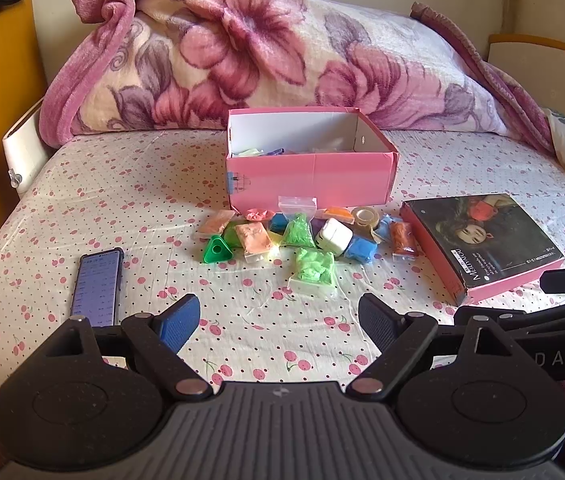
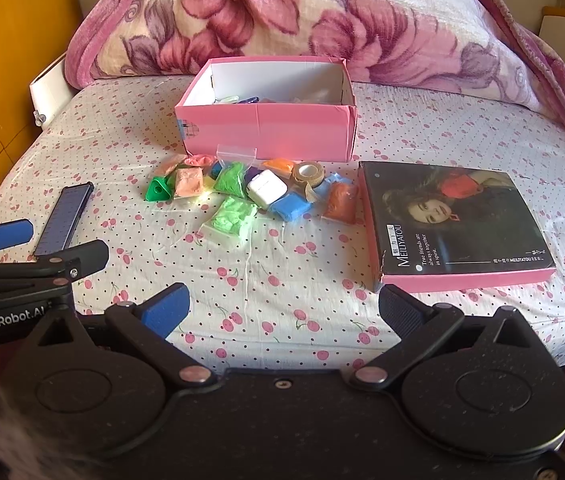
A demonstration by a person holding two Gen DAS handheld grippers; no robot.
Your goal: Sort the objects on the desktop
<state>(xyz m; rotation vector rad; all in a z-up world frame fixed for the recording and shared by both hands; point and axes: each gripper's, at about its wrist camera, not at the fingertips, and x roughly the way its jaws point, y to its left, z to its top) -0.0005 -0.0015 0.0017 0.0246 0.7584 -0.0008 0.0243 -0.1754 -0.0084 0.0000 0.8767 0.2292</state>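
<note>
A pink open box (image 1: 310,172) (image 2: 270,132) stands on the bed with a few small items inside. In front of it lies a pile of small bags of coloured clay: a green bag (image 1: 315,266) (image 2: 234,214) nearest me, a blue one (image 1: 360,249) (image 2: 291,206), an orange one (image 1: 402,238) (image 2: 340,200). A white charger cube (image 1: 333,235) (image 2: 266,187), a tape roll (image 1: 365,215) (image 2: 308,171) and a green triangular piece (image 1: 216,250) (image 2: 158,190) lie among them. My left gripper (image 1: 278,322) is open and empty, short of the pile. My right gripper (image 2: 282,312) is open and empty too.
The box lid (image 1: 482,240) (image 2: 454,220), dark with a woman's picture, lies right of the pile. A phone (image 1: 98,286) (image 2: 62,220) lies to the left. A flowered blanket (image 1: 262,48) (image 2: 302,16) is heaped behind the box. The left gripper shows in the right wrist view (image 2: 38,248).
</note>
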